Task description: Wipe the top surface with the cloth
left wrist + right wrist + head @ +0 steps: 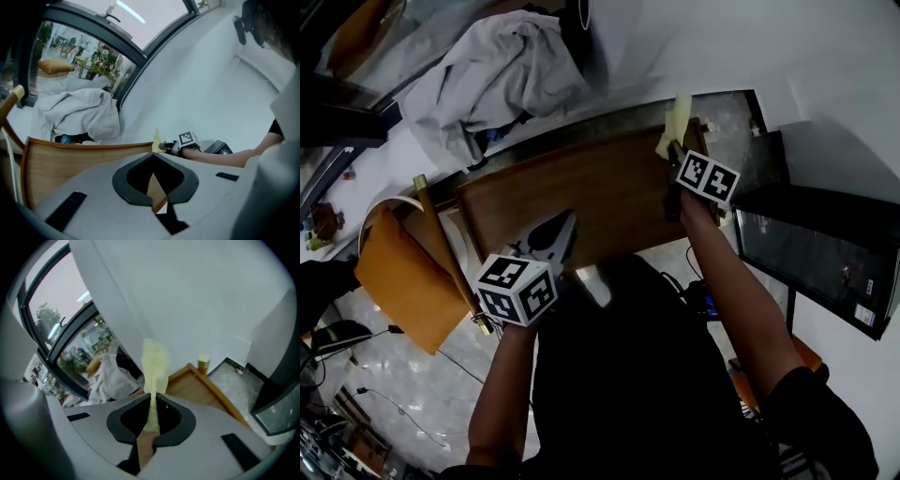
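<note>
My right gripper (152, 395) has its jaws pinched tight on the yellow cloth (155, 364). A thin fold runs down between them, and the rest stands up ahead of the tips like a little flag. I judge I am holding it by one end so the loose part can be laid flat on the wood and dragged. As it stands, the free end points up and away from the wood, and I cannot tell whether any of it touches.

From the head view, the right gripper (675, 150) sits at the far right corner of the wooden top (600, 197), and the cloth (678, 117) pokes out just past the far edge. That looks to me like a sensible starting corner, since nearly the whole board lies to the left and nearer to me, unwiped as far as I can judge.

My left gripper (561, 230) hangs over the near edge of the top, left of the middle and well apart from the cloth. Its jaws (153, 154) are closed tip to tip with nothing between them (only bare wood shows through the gap behind the tips). I take it that it is waiting out of the wiping path, though it could also be steadying the board.

A heap of white sheet (502, 70) lies beyond the far left corner, off the wood.
</note>
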A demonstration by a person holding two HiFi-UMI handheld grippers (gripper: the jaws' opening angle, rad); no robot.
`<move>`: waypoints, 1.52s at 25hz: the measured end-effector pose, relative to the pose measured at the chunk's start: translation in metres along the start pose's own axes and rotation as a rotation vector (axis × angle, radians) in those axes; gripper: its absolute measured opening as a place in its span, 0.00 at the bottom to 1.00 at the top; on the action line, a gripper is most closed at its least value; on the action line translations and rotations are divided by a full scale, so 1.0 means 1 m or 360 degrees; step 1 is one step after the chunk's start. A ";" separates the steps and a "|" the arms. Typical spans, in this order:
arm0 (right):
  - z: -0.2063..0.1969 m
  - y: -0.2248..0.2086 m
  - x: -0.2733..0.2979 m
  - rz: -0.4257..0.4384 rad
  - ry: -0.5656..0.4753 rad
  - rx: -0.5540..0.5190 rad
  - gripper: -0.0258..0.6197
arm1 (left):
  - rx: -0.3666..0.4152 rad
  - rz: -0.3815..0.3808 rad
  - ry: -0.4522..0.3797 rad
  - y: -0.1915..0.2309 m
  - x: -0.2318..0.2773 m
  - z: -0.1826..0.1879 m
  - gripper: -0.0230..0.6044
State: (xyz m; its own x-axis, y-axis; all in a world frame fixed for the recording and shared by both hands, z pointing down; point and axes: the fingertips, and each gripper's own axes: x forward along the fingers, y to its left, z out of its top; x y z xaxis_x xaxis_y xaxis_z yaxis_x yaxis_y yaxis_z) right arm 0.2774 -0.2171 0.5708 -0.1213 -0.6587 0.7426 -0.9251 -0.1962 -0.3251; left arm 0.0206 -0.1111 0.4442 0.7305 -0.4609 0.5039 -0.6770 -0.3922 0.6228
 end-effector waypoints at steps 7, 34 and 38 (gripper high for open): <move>-0.068 0.176 -0.009 0.0445 0.0145 -0.0115 0.09 | -0.0068 0.0168 -0.0150 0.057 -0.092 0.013 0.05; -0.295 0.416 0.039 0.0750 0.0690 -0.0471 0.09 | -0.0264 0.0314 -0.0255 0.148 -0.249 -0.040 0.05; -0.298 0.421 0.042 0.0750 0.0652 -0.0567 0.09 | -0.0252 0.0310 -0.0249 0.144 -0.250 -0.041 0.05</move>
State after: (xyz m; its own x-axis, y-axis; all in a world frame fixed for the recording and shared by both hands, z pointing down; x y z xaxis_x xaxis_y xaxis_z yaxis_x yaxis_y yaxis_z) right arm -0.2243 -0.1103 0.6394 -0.5974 -0.2759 0.7530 -0.7938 0.3371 -0.5062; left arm -0.2556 -0.0193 0.4323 0.5572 -0.6373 0.5324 -0.7719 -0.1610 0.6151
